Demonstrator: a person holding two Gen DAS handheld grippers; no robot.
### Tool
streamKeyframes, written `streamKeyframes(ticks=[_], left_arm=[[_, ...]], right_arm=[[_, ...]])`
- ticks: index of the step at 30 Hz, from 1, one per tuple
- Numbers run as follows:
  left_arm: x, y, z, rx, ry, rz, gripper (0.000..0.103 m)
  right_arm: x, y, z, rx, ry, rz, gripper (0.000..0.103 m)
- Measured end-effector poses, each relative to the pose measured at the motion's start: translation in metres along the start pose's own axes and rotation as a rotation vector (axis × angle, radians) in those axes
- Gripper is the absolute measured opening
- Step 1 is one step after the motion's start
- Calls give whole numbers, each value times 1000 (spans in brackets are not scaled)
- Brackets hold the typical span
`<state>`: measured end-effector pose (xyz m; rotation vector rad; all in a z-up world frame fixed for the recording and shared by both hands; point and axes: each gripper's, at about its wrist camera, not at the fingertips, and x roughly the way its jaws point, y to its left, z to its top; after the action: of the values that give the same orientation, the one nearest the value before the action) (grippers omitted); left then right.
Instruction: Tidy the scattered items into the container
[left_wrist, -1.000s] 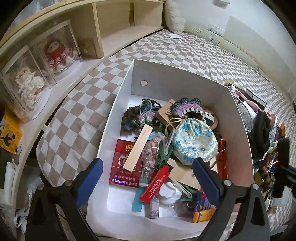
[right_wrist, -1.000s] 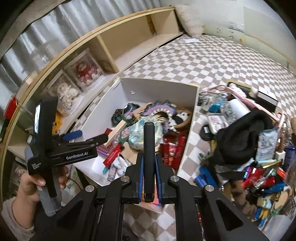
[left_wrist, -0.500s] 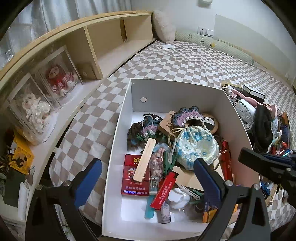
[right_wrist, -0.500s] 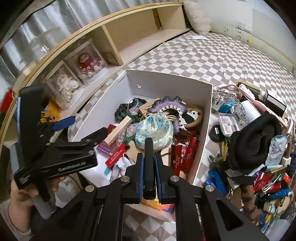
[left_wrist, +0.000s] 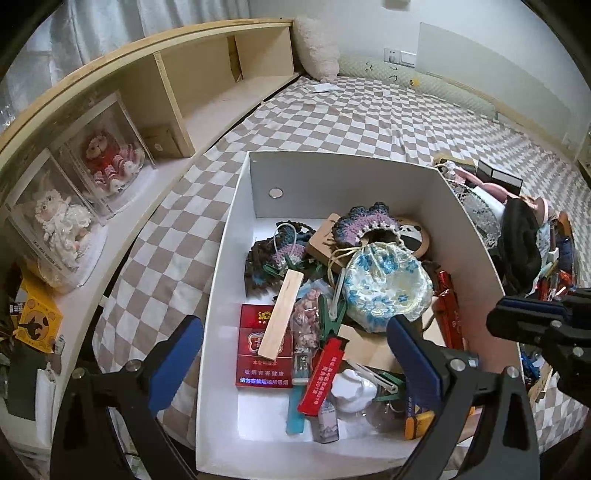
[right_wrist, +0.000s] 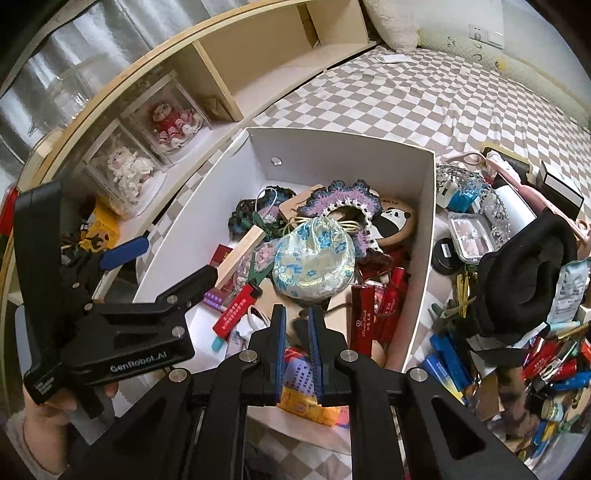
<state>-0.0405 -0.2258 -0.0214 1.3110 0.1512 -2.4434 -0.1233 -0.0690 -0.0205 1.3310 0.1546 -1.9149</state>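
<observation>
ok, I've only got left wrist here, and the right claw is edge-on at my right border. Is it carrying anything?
Observer: No. The right wrist view shows the right claw over the near end of the white box, jaws a narrow gap apart, nothing clamped.
Operator: What sits right against the box wall outside?
Observer: A round black tin and a clear plastic case, both beside the right wall.
Operator: And further out?
Observer: A black fabric item, with a heap of red and blue small items below it in the picture.
</observation>
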Motion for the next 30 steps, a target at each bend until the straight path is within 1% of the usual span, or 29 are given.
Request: streamKeyframes(ticks=[5, 7, 10, 14, 19, 21, 26, 30], left_arm=[[-1, -3, 1, 7, -5, -12, 100], [-1, -6, 1, 14, -9, 2, 100], [0, -9, 0, 23, -9, 43, 100], [3, -12, 0, 32, -3, 48, 100], [1, -17, 1, 36, -9, 34, 100], [1, -20, 2, 34, -7, 25, 103], [1, -31, 2, 50, 12, 11, 103], [-1, -39, 5, 33, 29, -37, 103]], right_arm=[[1, 0, 1, 8, 7, 10, 12], [1, -1, 0, 6, 8, 6, 12], [0, -2, 0, 6, 8, -1, 12], [-4, -4, -1, 6, 4, -11, 12], [-11, -9, -4, 11, -6, -11, 12], [-15, -12, -5, 15, -11, -13, 12], [-25, -22, -10, 19, -22, -35, 12], [-32, -32, -18, 30, -18, -51, 12]])
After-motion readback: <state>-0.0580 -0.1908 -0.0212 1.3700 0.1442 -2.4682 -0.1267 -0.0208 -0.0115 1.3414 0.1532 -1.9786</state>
